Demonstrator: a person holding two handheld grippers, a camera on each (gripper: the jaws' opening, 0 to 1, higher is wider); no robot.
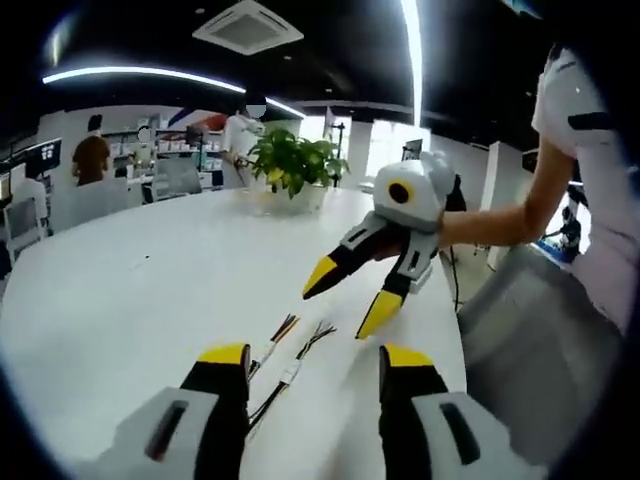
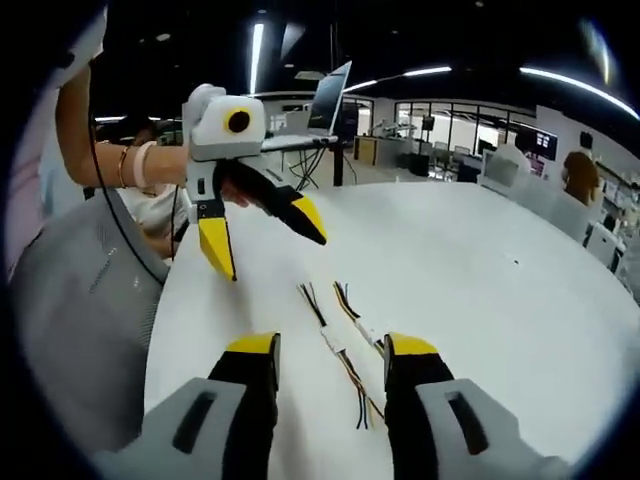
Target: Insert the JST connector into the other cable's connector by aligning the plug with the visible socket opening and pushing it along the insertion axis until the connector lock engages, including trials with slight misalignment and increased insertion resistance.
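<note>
Left gripper view shows the left gripper (image 1: 312, 362) and the right gripper (image 1: 350, 307) both spread wide and empty above the white table (image 1: 130, 290). The two cables (image 1: 290, 352) lie side by side on the table near the left gripper, not yet picked up. I judge the next move is to grasp each cable near its connector.

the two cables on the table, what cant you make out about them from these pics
- Cables, left gripper view: connectors too small to tell plug from socket; near ends hidden behind the left gripper.
- Cables, right gripper view: connector openings too small and blurred to read; near ends pass behind the right gripper.
- Mated or merely lying side by side: cannot tell in either view.
</note>
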